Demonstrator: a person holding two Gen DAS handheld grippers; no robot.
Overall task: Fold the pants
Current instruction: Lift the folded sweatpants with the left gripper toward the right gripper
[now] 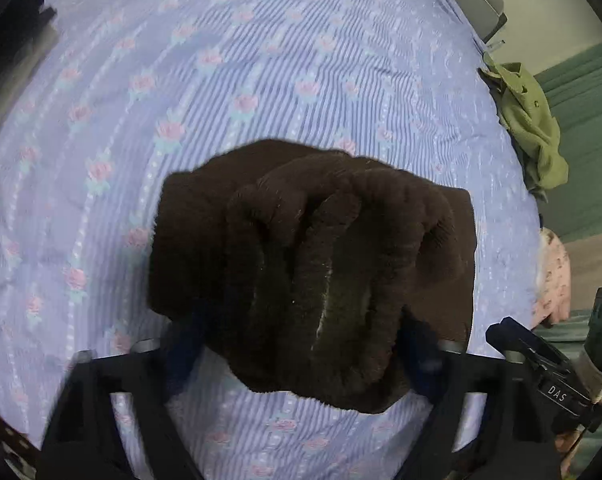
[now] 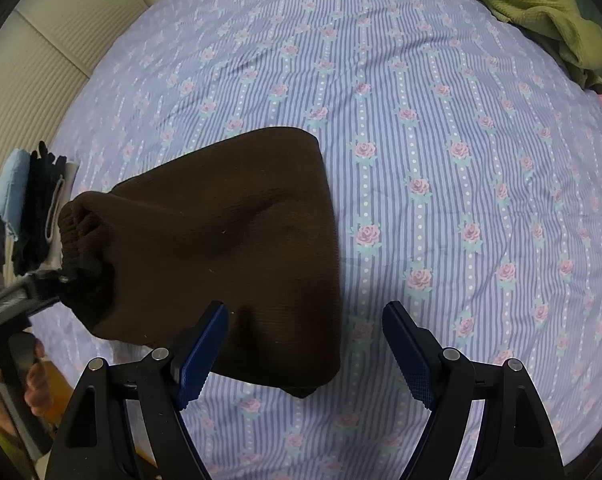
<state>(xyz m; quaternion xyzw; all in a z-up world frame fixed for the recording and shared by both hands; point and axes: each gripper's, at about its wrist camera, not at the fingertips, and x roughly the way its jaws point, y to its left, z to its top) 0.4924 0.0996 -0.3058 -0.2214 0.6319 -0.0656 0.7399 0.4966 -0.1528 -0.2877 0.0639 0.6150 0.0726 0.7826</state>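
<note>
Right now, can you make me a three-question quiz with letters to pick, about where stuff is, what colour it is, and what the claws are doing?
1. Where is the green garment?
A. at the far right edge of the bed
B. under the brown pants
C. in the right claw

2. What colour are the roses on the bedsheet?
A. yellow
B. pink
C. black

3. What is the right claw doing?
A. squeezing the pants
B. holding the green garment
C. open, holding nothing

Answers:
1 A: it lies crumpled at the bed's far right edge, away from both claws.
2 B: pink roses run along the blue stripes.
3 C: its blue pads stand apart, with only the edge of the brown pants lying below them; the left claw has the bunched pants between its pads.
</note>
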